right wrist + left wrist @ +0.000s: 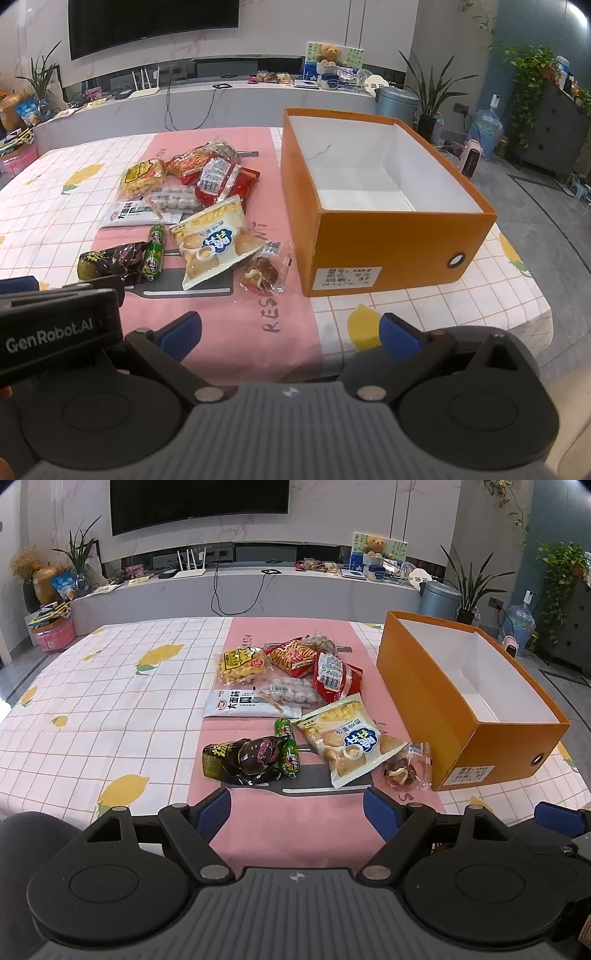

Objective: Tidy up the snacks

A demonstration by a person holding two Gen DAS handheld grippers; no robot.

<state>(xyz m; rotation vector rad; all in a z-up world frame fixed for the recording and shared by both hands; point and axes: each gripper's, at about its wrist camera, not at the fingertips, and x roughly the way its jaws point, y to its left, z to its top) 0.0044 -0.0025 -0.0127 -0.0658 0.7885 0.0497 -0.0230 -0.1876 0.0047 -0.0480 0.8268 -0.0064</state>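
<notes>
Several snack packs lie in a pile on the pink runner (288,823): a yellow-white bun bag (343,738) (214,240), a dark pack (240,758) (107,260), two green sausages (290,753) (154,253), a small clear-wrapped cake (404,770) (264,275), red packs (332,674) (225,181). An open, empty orange box (461,720) (384,243) stands to their right. My left gripper (297,812) is open and empty, just short of the pile. My right gripper (291,334) is open and empty, near the table's front edge, before the box.
The table wears a white checked cloth with lemon prints (92,709) (443,295). The left gripper's body (55,332) shows at the left of the right wrist view. Behind the table are a TV ledge (258,587), a grey bin (439,600) and plants.
</notes>
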